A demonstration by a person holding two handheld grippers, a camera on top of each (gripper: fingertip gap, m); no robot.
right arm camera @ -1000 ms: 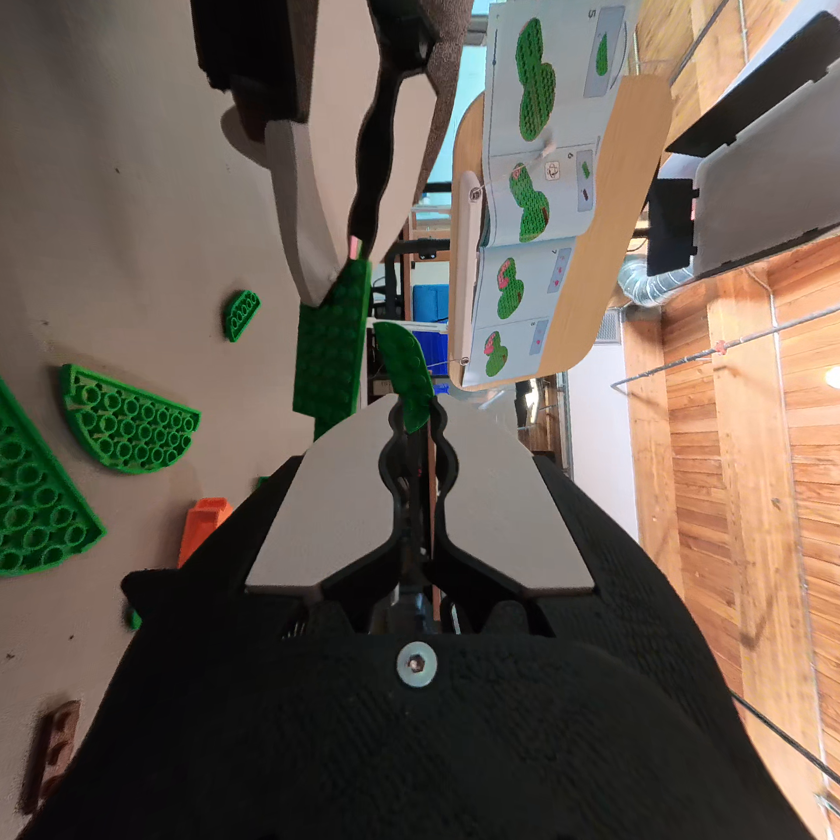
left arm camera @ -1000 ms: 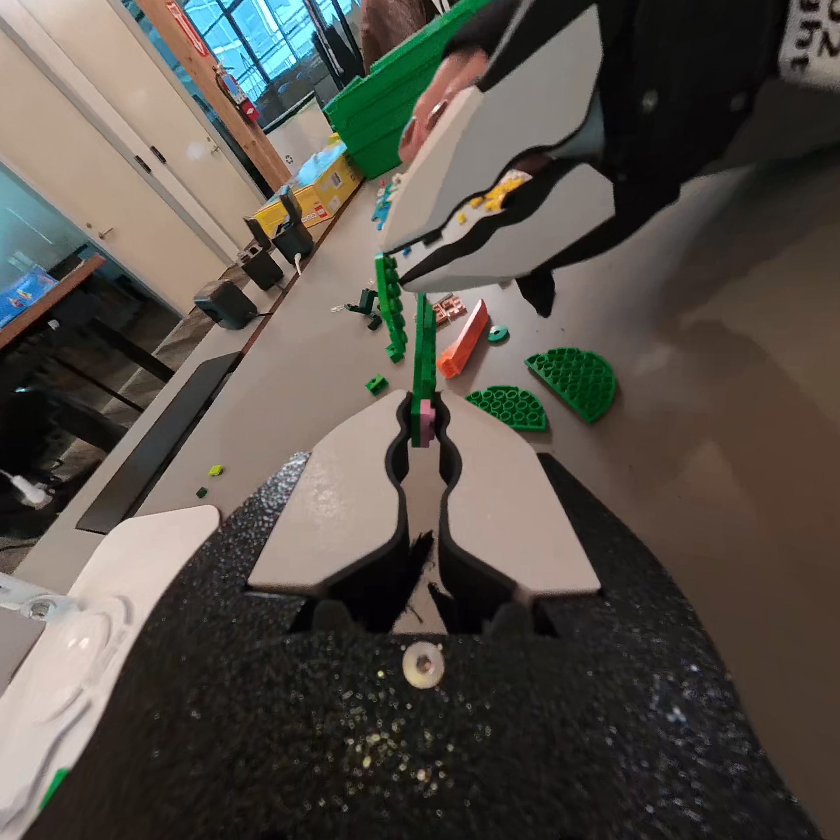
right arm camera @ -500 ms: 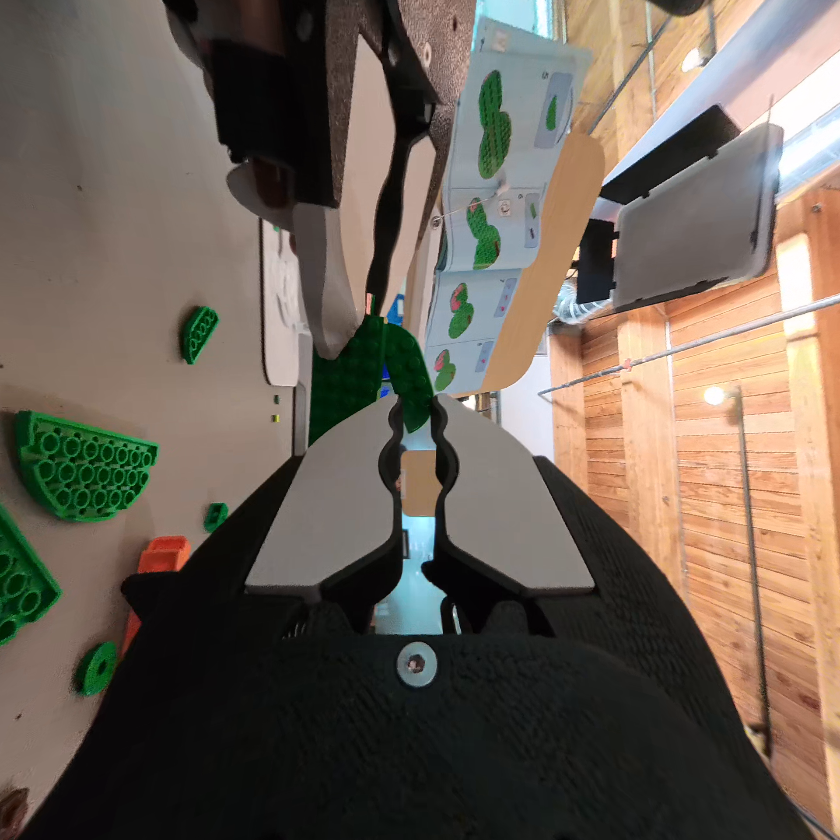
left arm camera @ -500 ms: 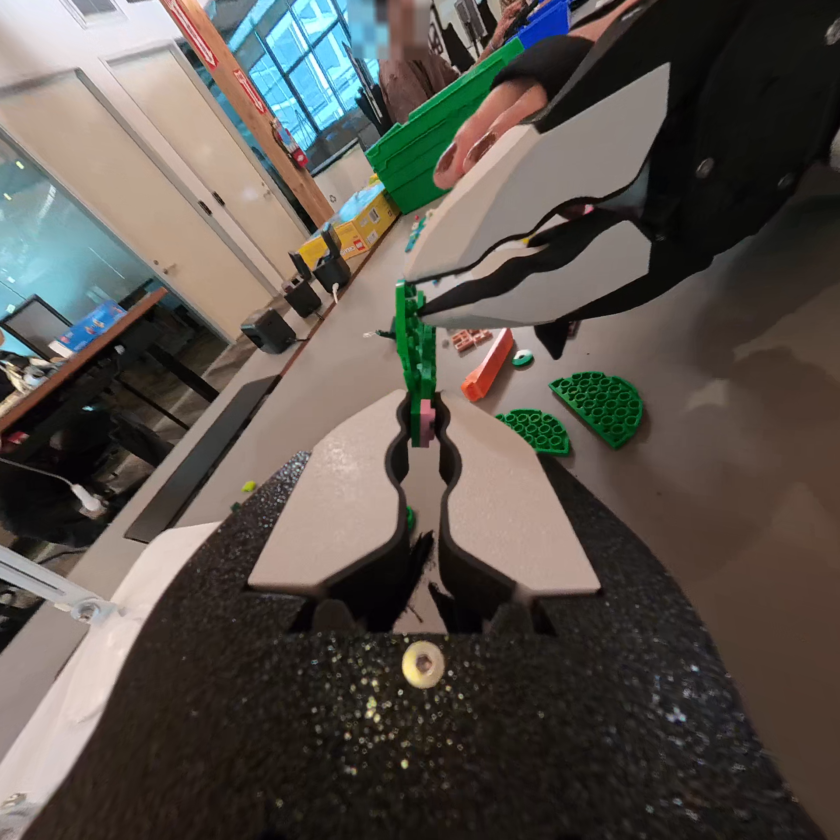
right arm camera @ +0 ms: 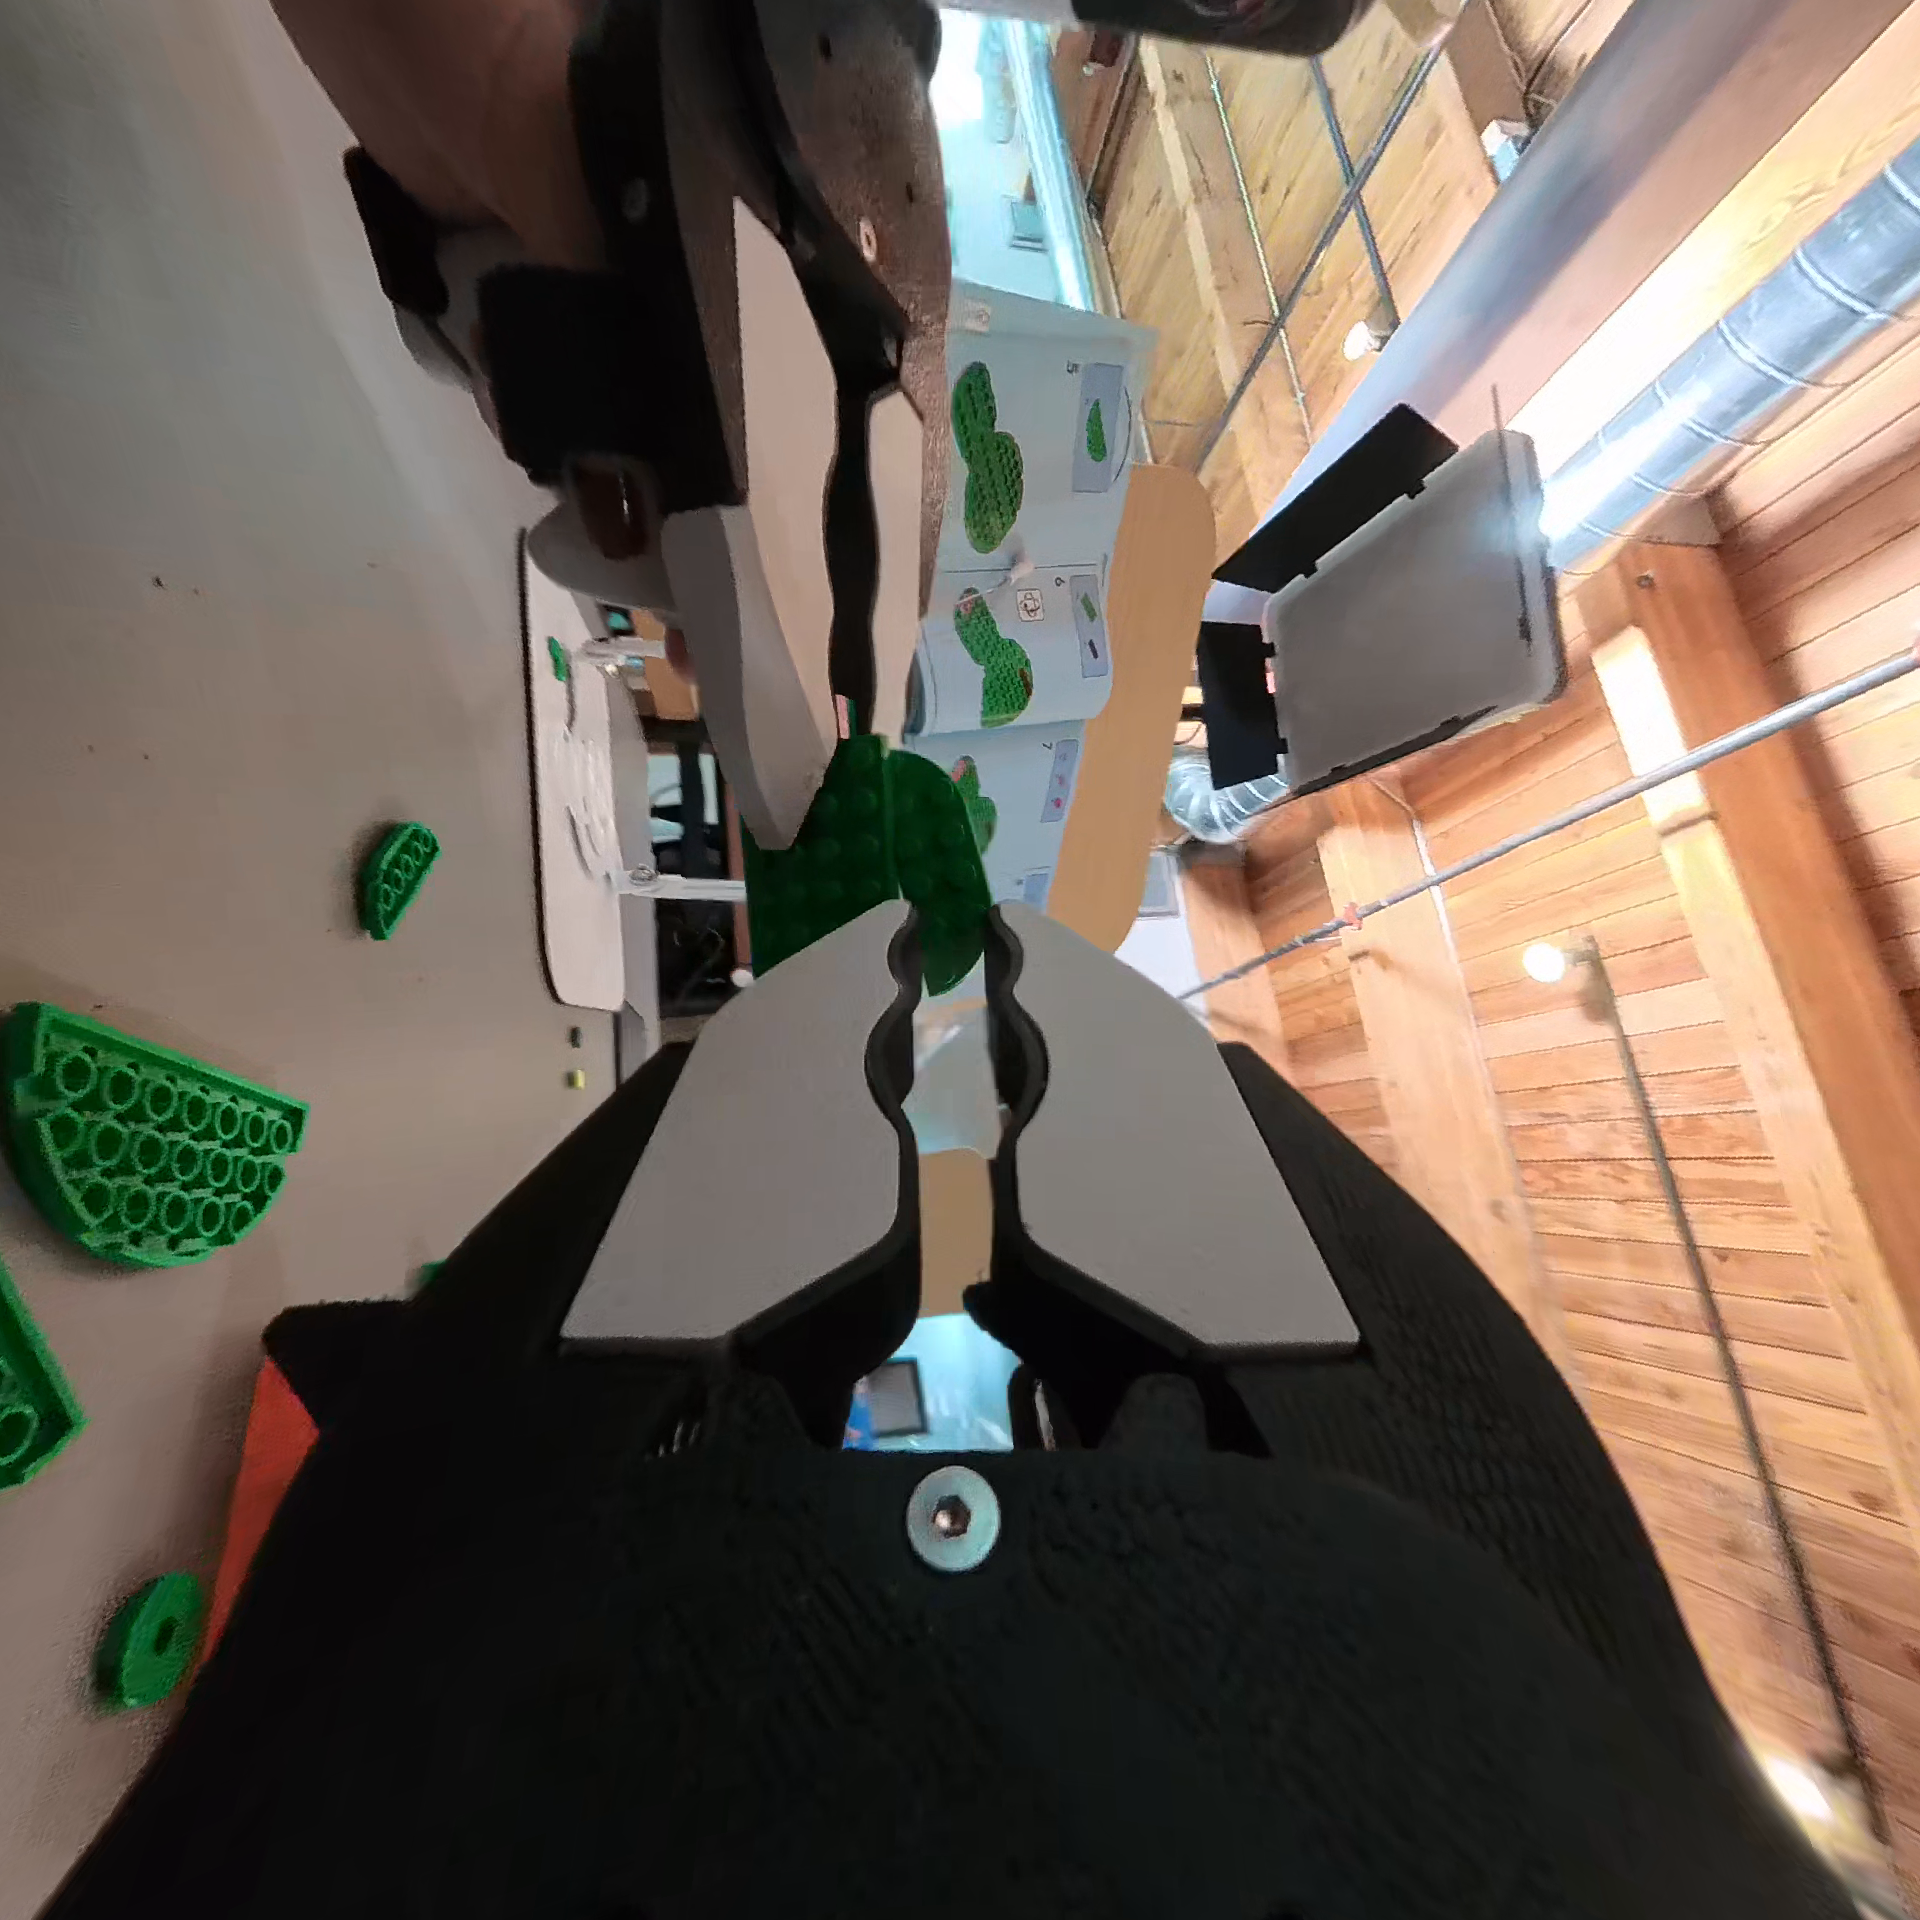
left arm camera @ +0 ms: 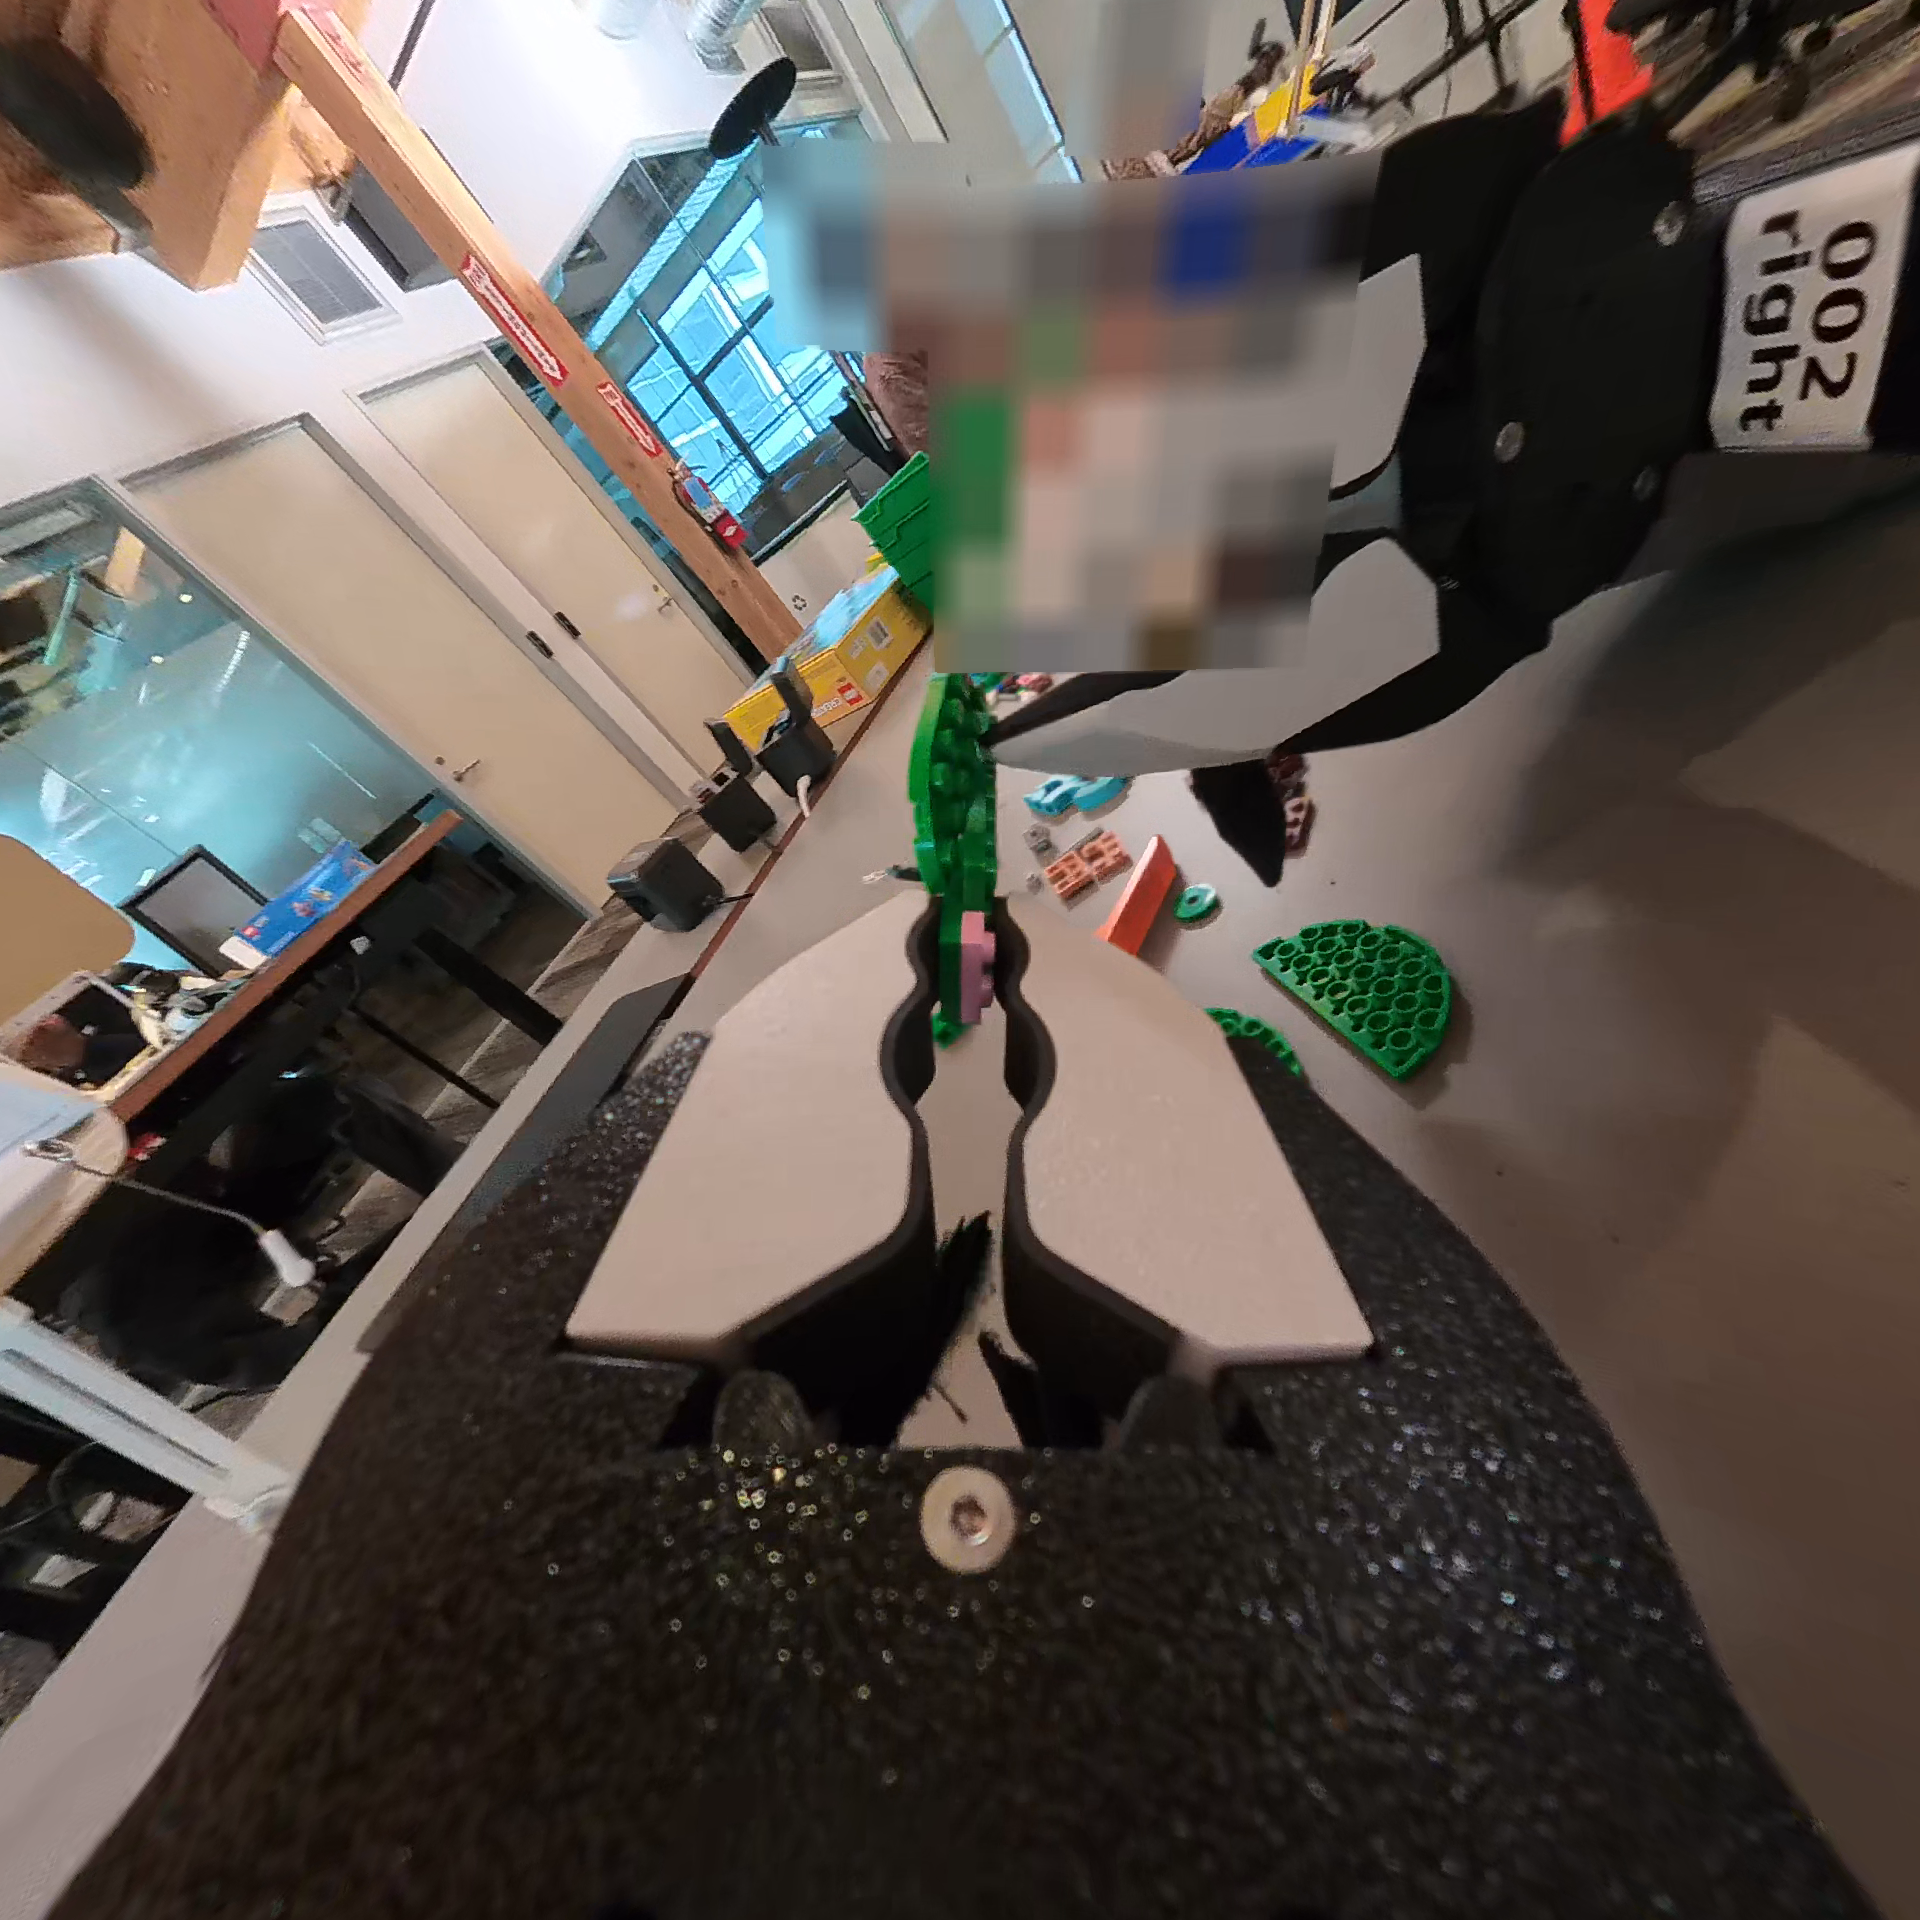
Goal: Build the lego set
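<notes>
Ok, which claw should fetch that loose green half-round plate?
Probably right: the left claw is shut on the upright green plate assembly; the green half-round plate lies nearer the right claw.

Loose green half-round plates [left arm camera: 1361, 992] and an orange brick [left arm camera: 1141, 904] clutter the table [left arm camera: 1662, 1195] beneath both grippers.

A green studded plate assembly [left arm camera: 951, 821] is held on edge above the counter [left arm camera: 1558, 1143], a small pink brick [left arm camera: 977, 966] fixed at its lower end. Loose pieces lie on the counter beside it: two green half-round plates [left arm camera: 1361, 987] upside down, an orange bar [left arm camera: 1138, 904], a small green ring [left arm camera: 1195, 900] and brown bricks [left arm camera: 1086, 862].
</notes>
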